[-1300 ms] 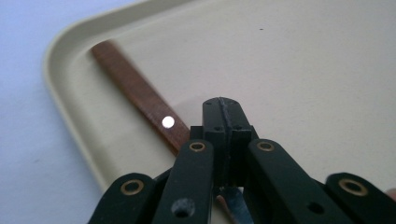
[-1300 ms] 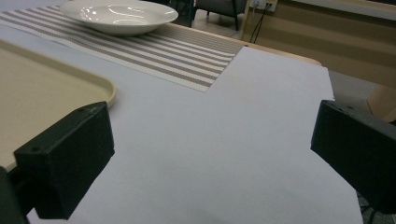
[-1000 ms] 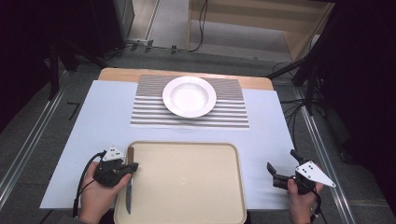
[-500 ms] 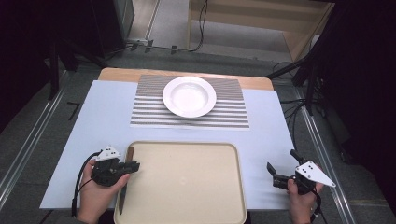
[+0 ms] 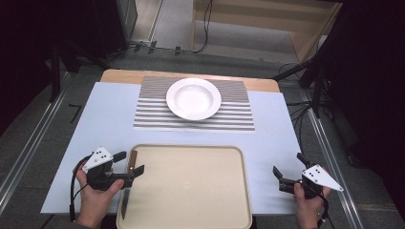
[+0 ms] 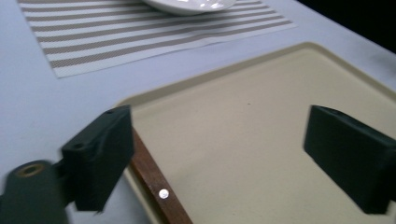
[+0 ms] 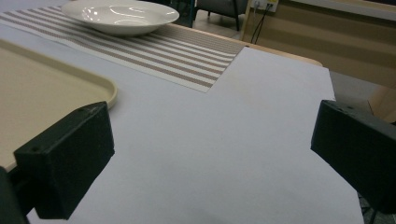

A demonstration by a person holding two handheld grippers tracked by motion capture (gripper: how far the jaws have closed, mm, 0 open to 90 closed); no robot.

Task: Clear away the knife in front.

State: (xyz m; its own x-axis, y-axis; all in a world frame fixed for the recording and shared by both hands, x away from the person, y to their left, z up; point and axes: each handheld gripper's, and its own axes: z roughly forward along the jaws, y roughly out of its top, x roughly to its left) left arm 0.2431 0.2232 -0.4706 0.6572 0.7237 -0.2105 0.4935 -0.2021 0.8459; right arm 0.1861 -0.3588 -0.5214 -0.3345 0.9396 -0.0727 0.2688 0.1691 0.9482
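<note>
A knife lies along the left rim of a beige tray [image 5: 191, 147], its wooden handle [image 5: 133, 159] toward the far side and its blade [image 5: 124, 202] toward me. My left gripper [image 5: 129, 163] is open, one jaw on each side of the handle. In the left gripper view the riveted handle [image 6: 156, 184] rests on the tray [image 6: 280, 70] rim just inside the left jaw, and the left gripper [image 6: 219, 126] holds nothing. My right gripper [image 5: 289, 165] hovers open over the pale blue cloth right of the tray; the right gripper [image 7: 215, 121] has nothing between its jaws.
A white plate [image 5: 193, 98] sits on a striped placemat [image 5: 239, 119] at the far middle of the table. The light blue cloth [image 5: 110, 119] covers the table. The tray's corner [image 7: 56, 93] lies left of the right gripper. Dark floor and cables surround the table.
My left gripper has shifted a little forward and right, and its jaws now straddle the knife handle. The right gripper has stayed still.
</note>
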